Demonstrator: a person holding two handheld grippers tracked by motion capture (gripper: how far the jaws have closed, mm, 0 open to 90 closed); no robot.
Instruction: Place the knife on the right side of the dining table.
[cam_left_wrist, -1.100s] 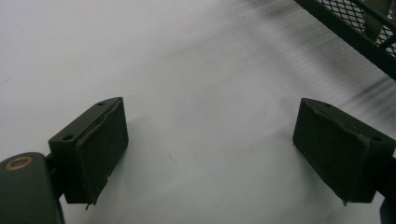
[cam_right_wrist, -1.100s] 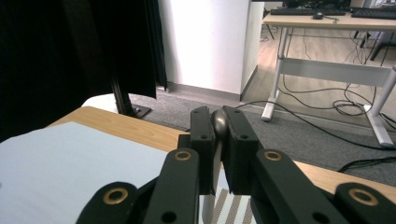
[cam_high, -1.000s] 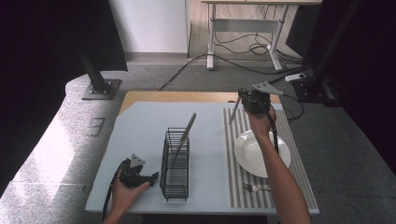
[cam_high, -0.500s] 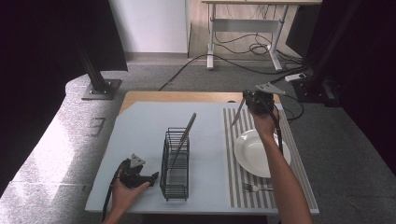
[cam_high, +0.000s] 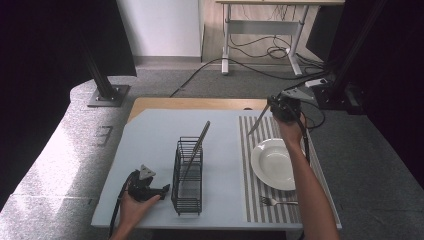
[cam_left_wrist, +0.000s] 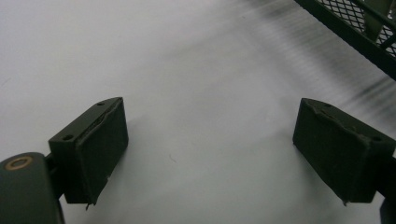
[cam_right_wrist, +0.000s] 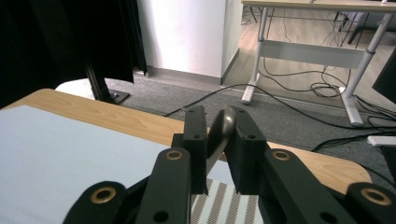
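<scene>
Knife (cam_high: 258, 120) pinched by its handle end in my right gripper (cam_right_wrist: 218, 135), above the placemat's (cam_high: 250, 150) far edge.
Thin grip; I judge a swing could twist it loose onto the plate (cam_high: 274, 162). Left gripper (cam_left_wrist: 210, 144) open wide, idle near the rack (cam_high: 188, 175).

Even daylight from the left, dark edges, blurred close-up rack (cam_left_wrist: 359, 28).

We see a white plate (cam_high: 274, 162) on a grey-and-white striped placemat (cam_high: 260, 200), right of it a pale blue table cover (cam_high: 150, 135) bearing a black wire rack (cam_high: 187, 175), and black grippers, the right one (cam_right_wrist: 219, 135) clasping a silver knife (cam_high: 259, 120).
</scene>
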